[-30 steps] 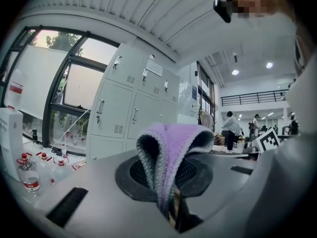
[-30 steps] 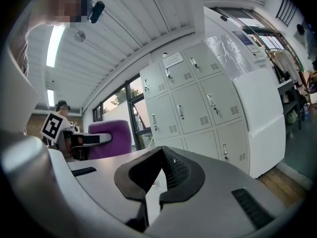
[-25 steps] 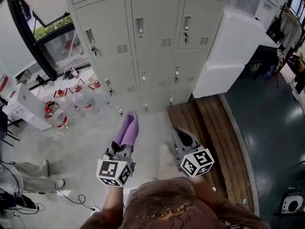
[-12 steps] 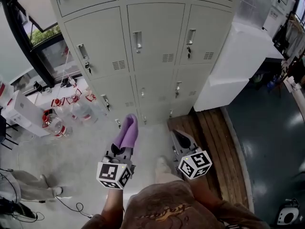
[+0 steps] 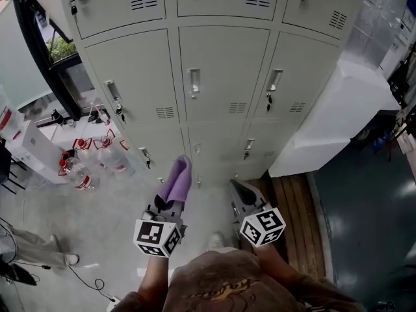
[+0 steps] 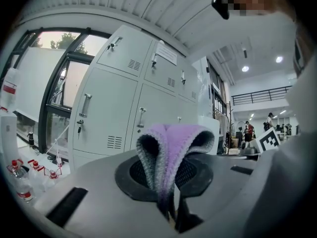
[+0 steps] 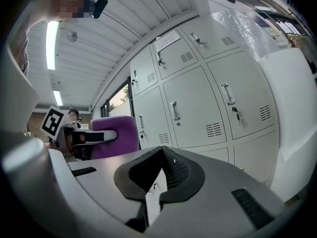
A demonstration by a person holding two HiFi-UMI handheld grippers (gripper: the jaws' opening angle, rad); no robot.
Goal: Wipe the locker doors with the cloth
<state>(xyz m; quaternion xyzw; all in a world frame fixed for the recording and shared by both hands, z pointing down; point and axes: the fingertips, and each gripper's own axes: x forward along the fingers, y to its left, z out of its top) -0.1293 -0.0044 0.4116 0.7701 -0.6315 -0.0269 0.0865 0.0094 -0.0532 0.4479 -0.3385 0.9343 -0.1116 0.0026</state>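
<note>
- Pale grey concrete floor [image 5: 97, 239] on the left; a darker, glossy floor [image 5: 370, 226] on the right.
- Wooden slats [image 5: 296, 200] lie between the two.
- A black-framed window [image 5: 40, 51] on the left, with greenery outside.
- A white block [image 5: 331, 122], perhaps a wrapped cabinet, stands at right.
- Red-capped water bottles [image 5: 75, 171] and a white box [image 5: 26, 142] sit below the window.
- A strip light [image 7: 51, 36] glows on the ribbed ceiling [image 7: 148, 14].

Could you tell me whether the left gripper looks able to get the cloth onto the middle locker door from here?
Probably yes: the left gripper, shut on the purple cloth, points toward the middle locker door with nothing in between, though a gap remains.
</note>
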